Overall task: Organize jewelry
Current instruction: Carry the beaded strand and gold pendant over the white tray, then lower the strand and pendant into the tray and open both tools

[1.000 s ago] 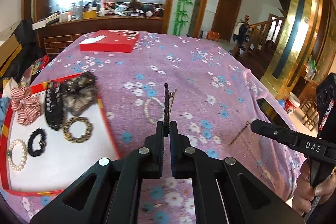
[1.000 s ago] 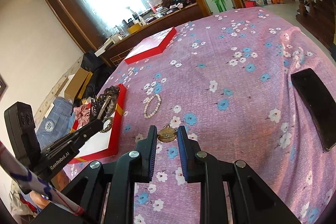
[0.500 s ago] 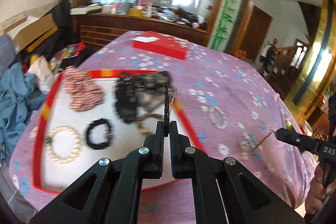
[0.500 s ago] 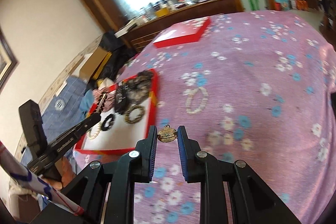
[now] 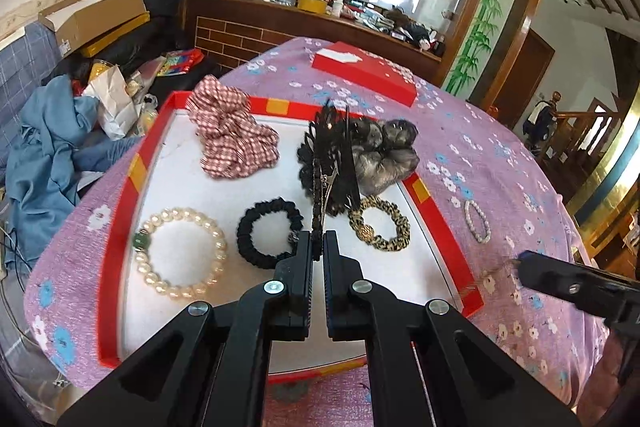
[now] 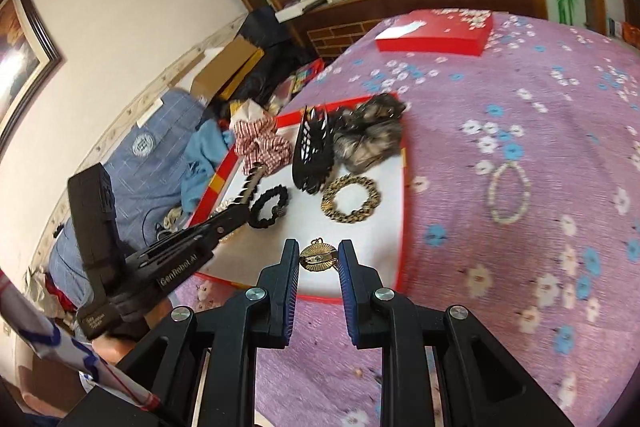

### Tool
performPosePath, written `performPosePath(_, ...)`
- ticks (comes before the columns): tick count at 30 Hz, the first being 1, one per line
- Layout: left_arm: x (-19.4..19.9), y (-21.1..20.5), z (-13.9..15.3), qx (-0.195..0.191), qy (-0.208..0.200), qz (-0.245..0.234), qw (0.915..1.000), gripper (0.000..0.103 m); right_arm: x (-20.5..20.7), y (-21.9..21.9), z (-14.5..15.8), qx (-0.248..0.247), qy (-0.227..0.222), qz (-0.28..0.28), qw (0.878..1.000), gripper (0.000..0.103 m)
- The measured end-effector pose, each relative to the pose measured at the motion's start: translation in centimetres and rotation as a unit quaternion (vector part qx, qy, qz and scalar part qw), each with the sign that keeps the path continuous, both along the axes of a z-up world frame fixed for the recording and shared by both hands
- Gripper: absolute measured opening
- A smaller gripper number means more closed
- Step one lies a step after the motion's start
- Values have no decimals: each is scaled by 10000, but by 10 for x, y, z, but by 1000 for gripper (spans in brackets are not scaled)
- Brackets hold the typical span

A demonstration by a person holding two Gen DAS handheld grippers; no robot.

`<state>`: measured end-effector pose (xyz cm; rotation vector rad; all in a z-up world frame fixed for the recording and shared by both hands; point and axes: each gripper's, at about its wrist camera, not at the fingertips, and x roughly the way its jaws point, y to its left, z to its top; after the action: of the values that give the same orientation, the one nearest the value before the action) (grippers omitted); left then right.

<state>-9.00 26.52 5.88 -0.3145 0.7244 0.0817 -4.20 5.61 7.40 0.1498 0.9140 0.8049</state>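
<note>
My left gripper (image 5: 317,247) is shut on a thin hair clip (image 5: 320,199) and holds it above the red-rimmed white tray (image 5: 136,163); it also shows in the right wrist view (image 6: 236,211). My right gripper (image 6: 319,261) is shut on a round gold brooch (image 6: 318,259) over the tray's near right corner (image 6: 400,259). The tray holds a pearl bracelet (image 5: 180,255), black scrunchie (image 5: 268,233), gold chain bracelet (image 5: 380,229), checked scrunchie (image 5: 232,135), black claw clip (image 6: 312,151) and grey scrunchie (image 5: 380,155).
A small pearl bracelet (image 6: 508,191) lies on the purple flowered cloth (image 6: 520,107) right of the tray. A red box lid (image 6: 436,31) lies at the table's far side. Clutter, blue cloth (image 5: 40,147) and cardboard boxes (image 5: 96,19) sit left of the table.
Both grippers have swung left over the tray, each still holding its item. The tray now fills the centre of both views.
</note>
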Motion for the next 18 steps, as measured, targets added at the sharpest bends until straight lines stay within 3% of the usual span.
performPosePath(14,17,-14,-25,-52,274,-203,9994,5,18,31,-41,-435,240,-6,9988,22)
performPosePath(18,20,-14,-31,-69,339,-204,9992,5,16,37,-42,-601,124,-13,9981,22)
